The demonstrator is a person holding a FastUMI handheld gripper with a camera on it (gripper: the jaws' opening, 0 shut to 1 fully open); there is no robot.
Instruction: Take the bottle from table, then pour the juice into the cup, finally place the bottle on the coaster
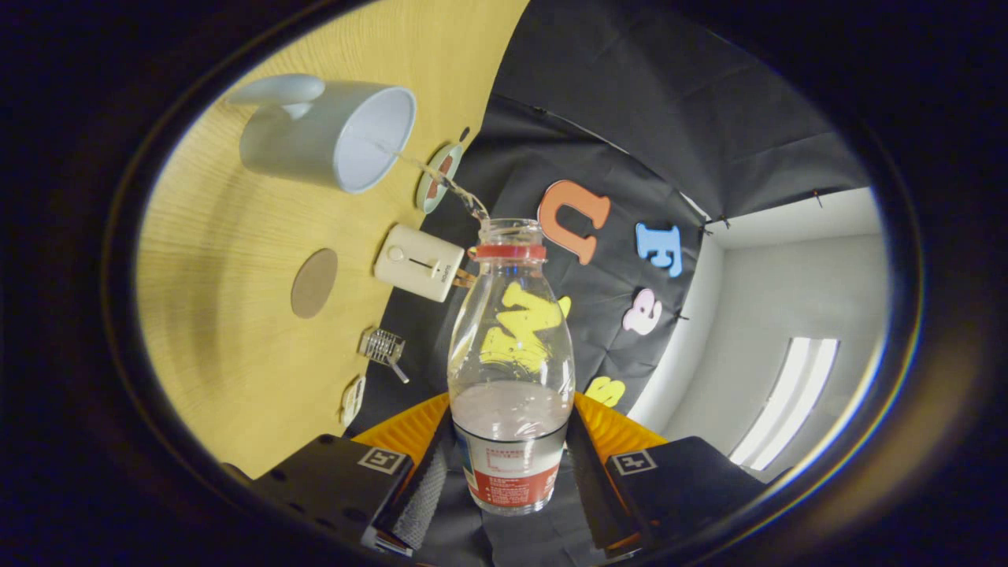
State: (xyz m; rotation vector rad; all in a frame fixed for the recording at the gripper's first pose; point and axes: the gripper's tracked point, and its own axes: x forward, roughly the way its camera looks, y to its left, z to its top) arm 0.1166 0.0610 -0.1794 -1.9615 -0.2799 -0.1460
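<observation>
The gripper (510,465) clamps the bottle (510,354), tipped mouth-first toward the cup (331,134), juice streaming in.

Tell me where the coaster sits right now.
In the gripper view the coaster lies flat on the wooden table, beyond the gripper, between the white cup and a small metal grater-like tool, beside a cream-coloured device.

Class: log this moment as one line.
phase: pouring | tongs: shut on bottle | stream entering cup | coaster: bare
</observation>
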